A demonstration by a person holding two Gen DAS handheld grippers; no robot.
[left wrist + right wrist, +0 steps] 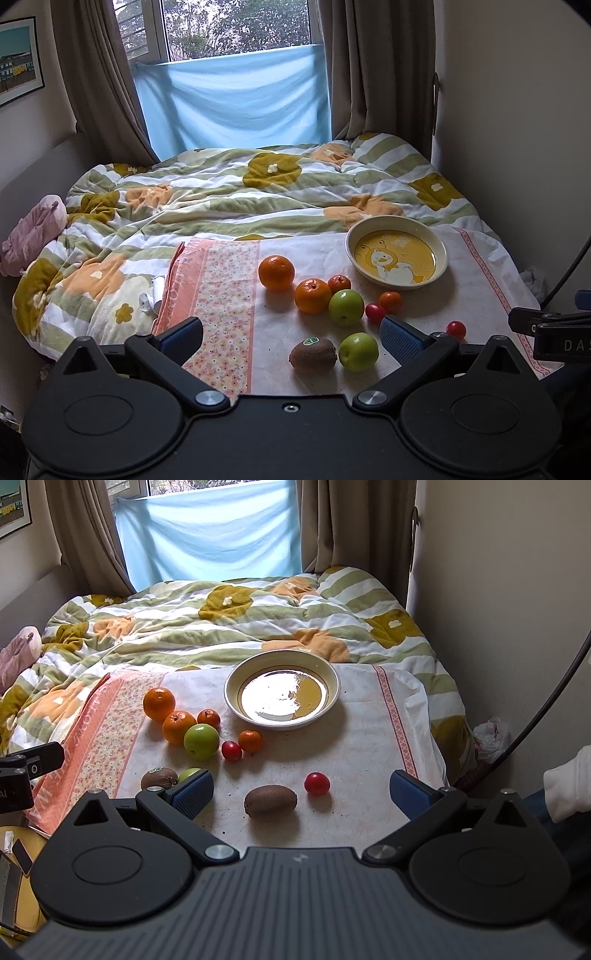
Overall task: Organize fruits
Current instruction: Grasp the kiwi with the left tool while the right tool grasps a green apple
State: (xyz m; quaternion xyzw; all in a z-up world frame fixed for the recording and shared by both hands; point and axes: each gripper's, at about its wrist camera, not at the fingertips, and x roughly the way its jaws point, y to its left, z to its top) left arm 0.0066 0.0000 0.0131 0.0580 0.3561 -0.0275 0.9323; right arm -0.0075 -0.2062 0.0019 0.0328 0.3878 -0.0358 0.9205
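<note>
Fruits lie on a white and pink cloth (354,738) on the bed. An empty yellow bowl (441,245) (330,675) stands at the far right. Several oranges (276,272) (159,702), two green apples (346,306) (358,351) (201,741), two red tomatoes (375,312) (317,783) and two kiwis (313,352) (270,800) lie loose. My left gripper (291,338) is open and empty, just short of a kiwi and an apple. My right gripper (303,794) is open and empty, just short of a kiwi and a tomato.
A flowered quilt (229,192) covers the bed behind the cloth. A pink plush toy (33,229) lies at the left edge. A wall (498,590) runs along the right. Curtains (380,66) and a blue sheet (232,103) hang at the window.
</note>
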